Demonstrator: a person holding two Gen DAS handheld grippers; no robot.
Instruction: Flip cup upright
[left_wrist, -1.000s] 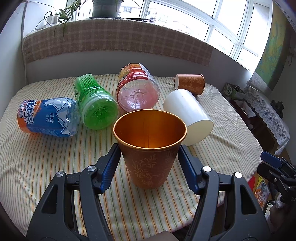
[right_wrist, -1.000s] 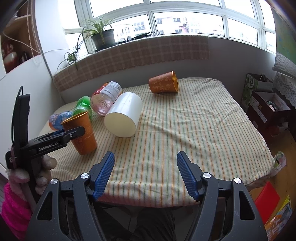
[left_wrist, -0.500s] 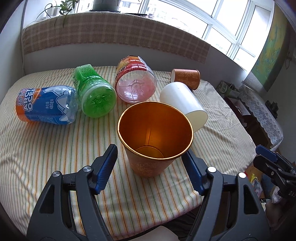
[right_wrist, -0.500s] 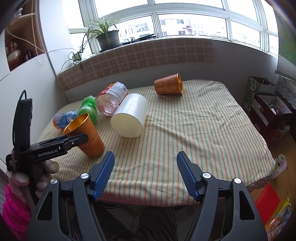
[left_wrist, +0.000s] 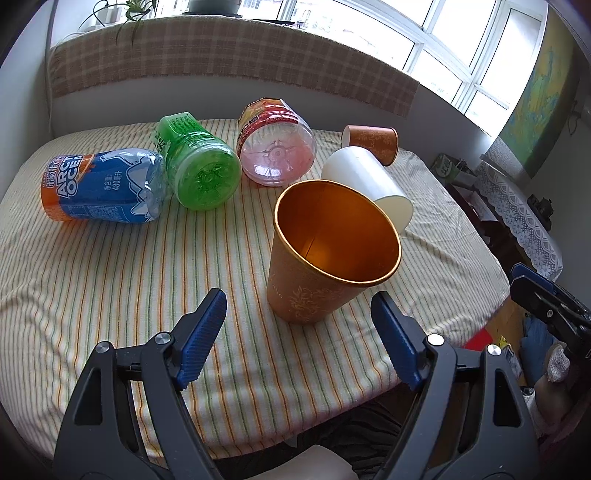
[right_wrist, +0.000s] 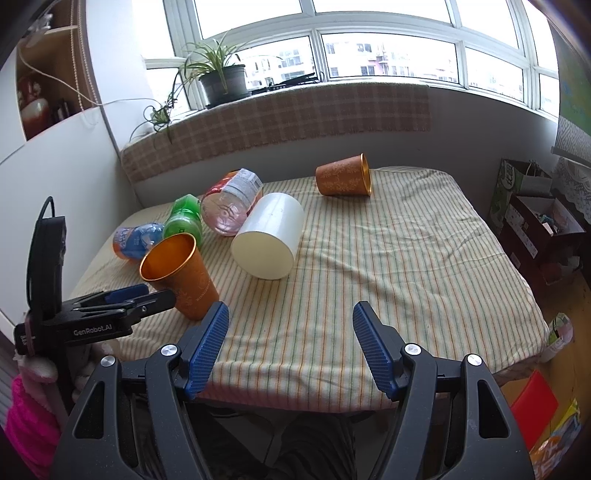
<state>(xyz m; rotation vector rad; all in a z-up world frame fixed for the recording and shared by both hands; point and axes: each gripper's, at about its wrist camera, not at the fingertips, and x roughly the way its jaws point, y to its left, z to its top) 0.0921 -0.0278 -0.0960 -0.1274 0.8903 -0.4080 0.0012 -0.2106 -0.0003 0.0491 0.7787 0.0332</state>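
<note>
An orange patterned cup (left_wrist: 325, 254) stands mouth up on the striped cloth, leaning a little; it also shows in the right wrist view (right_wrist: 181, 271). My left gripper (left_wrist: 299, 332) is open and empty, just in front of that cup and apart from it. A white cup (left_wrist: 365, 184) lies on its side behind it, also in the right wrist view (right_wrist: 267, 236). A second orange cup (right_wrist: 343, 181) lies on its side at the far end, also in the left wrist view (left_wrist: 371, 142). My right gripper (right_wrist: 290, 343) is open and empty over the table's near edge.
Three bottles lie on their sides at the back left: blue (left_wrist: 99, 192), green (left_wrist: 195, 170) and red (left_wrist: 275, 147). The striped table (right_wrist: 406, 266) ends close in front of both grippers. Bags and boxes (right_wrist: 535, 210) stand on the floor to the right.
My left gripper has let go of the orange cup and drawn back toward the near edge. The cup now stands free. My right gripper has stayed open and nearly still.
</note>
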